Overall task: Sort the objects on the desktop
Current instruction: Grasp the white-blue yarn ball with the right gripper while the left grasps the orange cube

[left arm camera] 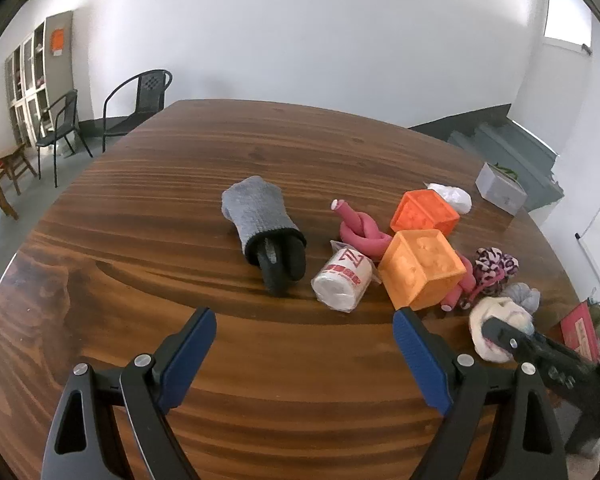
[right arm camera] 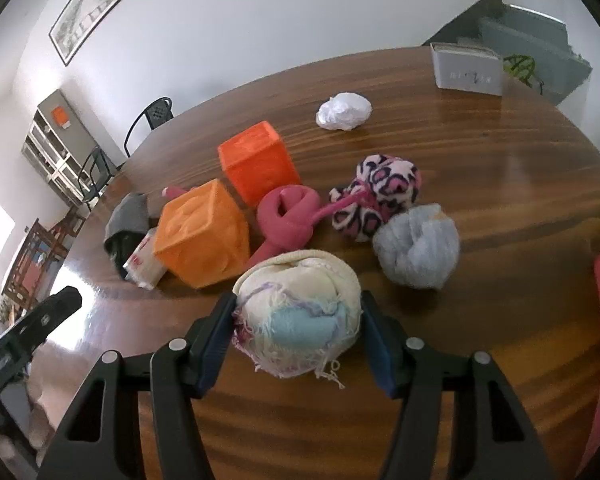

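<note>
Between the blue pads of the right gripper (right arm camera: pixel 298 326) sits a cream sock ball (right arm camera: pixel 300 312), clamped on both sides and resting on the wooden table (right arm camera: pixel 500 320). Just beyond it lie a grey sock ball (right arm camera: pixel 418 246), a pink knotted tube (right arm camera: pixel 288 220) and a light orange cube (right arm camera: pixel 202 232). Far ahead, a white box (right arm camera: pixel 466 66) stands; its contents cannot be told. Well left, the left gripper (left arm camera: pixel 304 360) hovers low with jaws wide apart, holding nothing, a tissue roll (left arm camera: pixel 342 284) ahead of it.

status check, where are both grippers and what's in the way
Right gripper shut on cream sock ball. Left gripper open, empty, above table. Orange cube and grey sock ball crowd close ahead.
</note>
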The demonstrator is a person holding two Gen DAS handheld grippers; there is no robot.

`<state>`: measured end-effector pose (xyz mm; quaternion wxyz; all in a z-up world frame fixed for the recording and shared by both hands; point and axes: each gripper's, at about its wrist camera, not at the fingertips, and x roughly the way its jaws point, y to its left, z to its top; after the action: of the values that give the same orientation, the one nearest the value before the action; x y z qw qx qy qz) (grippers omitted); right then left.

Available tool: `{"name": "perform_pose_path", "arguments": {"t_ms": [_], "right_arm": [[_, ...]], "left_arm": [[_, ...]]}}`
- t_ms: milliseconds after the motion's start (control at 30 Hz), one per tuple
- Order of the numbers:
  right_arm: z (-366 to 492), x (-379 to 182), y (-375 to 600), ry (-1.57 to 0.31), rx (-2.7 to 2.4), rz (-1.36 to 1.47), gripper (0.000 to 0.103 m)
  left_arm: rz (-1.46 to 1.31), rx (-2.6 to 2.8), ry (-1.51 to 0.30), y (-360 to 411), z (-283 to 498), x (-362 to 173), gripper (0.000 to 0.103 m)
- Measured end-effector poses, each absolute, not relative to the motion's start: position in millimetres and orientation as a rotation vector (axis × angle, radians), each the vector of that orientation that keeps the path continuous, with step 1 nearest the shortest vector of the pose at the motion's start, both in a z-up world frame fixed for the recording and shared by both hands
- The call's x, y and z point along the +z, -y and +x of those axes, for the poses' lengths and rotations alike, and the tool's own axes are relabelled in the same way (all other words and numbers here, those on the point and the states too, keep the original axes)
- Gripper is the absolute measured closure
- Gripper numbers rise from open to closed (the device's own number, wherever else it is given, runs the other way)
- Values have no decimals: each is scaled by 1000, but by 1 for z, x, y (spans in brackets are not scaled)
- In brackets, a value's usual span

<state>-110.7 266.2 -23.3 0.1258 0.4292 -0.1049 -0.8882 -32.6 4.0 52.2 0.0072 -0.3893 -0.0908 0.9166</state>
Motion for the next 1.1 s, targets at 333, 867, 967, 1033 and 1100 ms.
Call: {"name": "perform_pose_path", "arguments": {"t_ms": [333,867,967,1033,1100], "right_arm": [[-75,-31,-295,383,-2622,1286,39],[-66,-31,-286,301,-2631,1290,37],[-67,-33,-286,318,-2608,1307,37],[-68,-33,-285,310,-2607,1309,37],[-67,-33,-282,288,-2613,1308,37]], "left_arm": [[-1195,2834,194,-44,-41,50,11],[-1282,2816,131,-118,-98,39,11],[-1303,2820,92,-121,-108,32,14],[-1325,2812,64,-122,-114,27,37],[-1335,2796,66,-122,-116,22,43]]}}
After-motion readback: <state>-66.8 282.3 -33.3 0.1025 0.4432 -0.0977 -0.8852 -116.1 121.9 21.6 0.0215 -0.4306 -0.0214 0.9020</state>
